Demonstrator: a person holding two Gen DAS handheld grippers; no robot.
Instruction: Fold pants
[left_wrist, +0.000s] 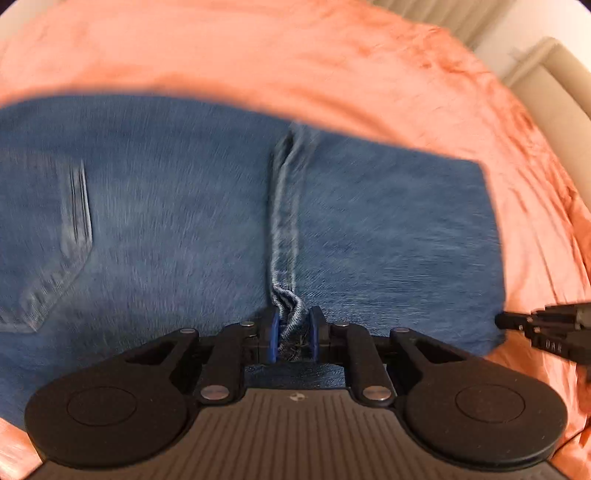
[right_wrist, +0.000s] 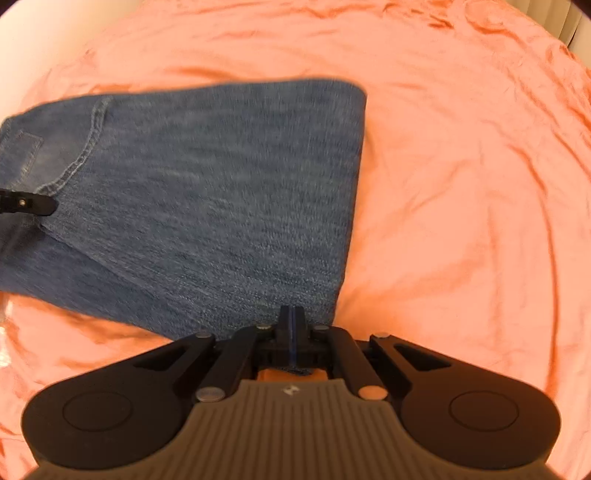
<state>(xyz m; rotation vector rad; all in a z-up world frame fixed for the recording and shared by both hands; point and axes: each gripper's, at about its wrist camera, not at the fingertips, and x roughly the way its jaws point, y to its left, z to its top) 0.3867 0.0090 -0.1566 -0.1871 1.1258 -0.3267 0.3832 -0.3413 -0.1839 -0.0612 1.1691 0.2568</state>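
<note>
Fingers (left_wrist: 274, 334) pinching jeans (left_wrist: 184, 221) seam (left_wrist: 286, 221), left view only

The jeans (left_wrist: 184, 221) are mid-blue denim with paler, faded stitching along the seam (left_wrist: 282, 221) and pocket (left_wrist: 48, 236), lying on a plain salmon-orange sheet (right_wrist: 461, 184), while both grippers are black with blue pads (left_wrist: 274, 332) and ribbed grey bodies (right_wrist: 291, 424).
</note>
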